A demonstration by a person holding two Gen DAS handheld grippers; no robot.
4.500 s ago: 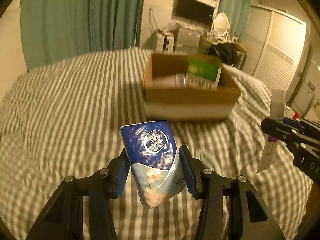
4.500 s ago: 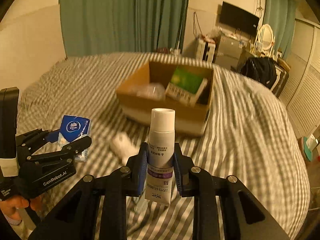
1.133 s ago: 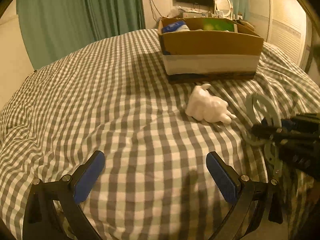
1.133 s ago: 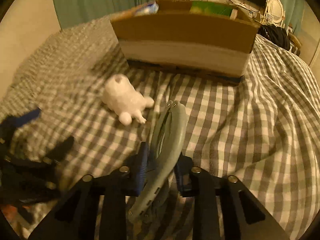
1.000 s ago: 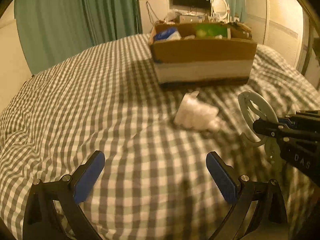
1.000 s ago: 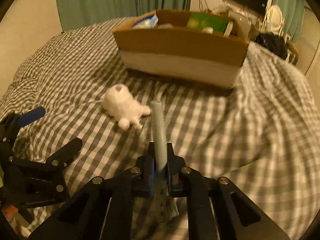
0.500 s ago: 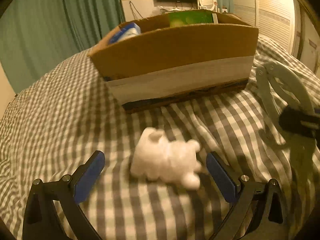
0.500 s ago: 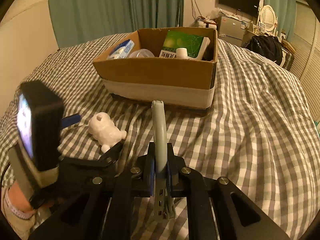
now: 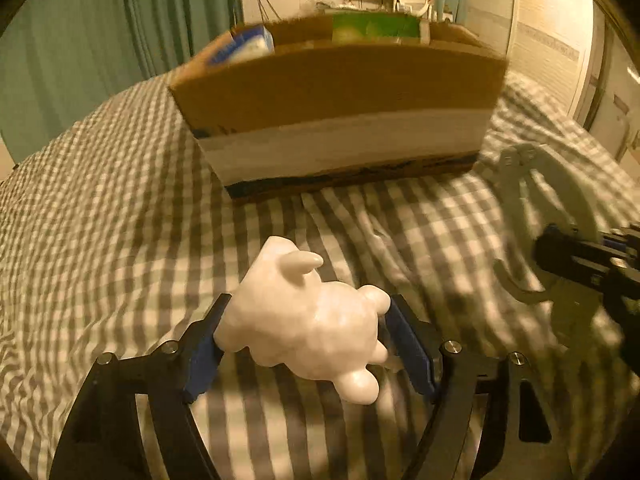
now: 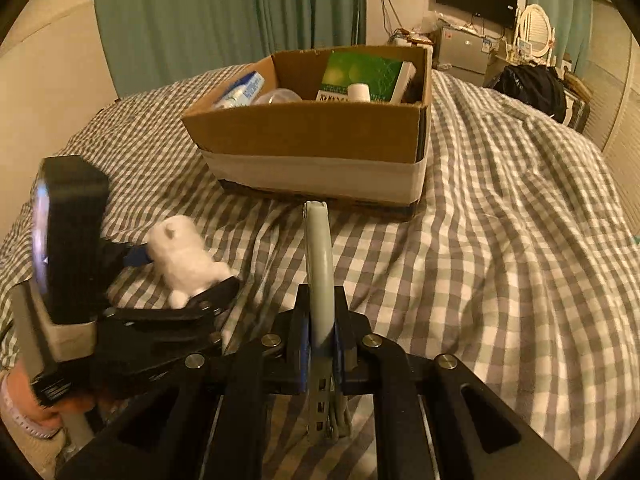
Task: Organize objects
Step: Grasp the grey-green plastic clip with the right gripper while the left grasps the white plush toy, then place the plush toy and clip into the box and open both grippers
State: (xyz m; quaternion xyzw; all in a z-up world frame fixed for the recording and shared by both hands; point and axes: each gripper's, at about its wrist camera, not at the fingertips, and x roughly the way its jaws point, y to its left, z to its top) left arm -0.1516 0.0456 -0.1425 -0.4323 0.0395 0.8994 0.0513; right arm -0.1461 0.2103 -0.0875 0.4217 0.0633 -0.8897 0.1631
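Fingers (image 9: pixel 412 346) of my left gripper (image 9: pixel 306 336) apparently pinch the white figurine (image 9: pixel 308 320); right gripper (image 10: pixel 320 344) clamps a grey clip (image 10: pixel 318 264). Next: lift both over the cardboard box (image 10: pixel 316 136) rim.

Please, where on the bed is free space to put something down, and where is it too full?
Free: the checked bedspread right of the cardboard box, and the strip left of the box toward the green curtain. Crowded: in front of the box, where the left gripper closes on the white toy and the right gripper holds the grey tool.
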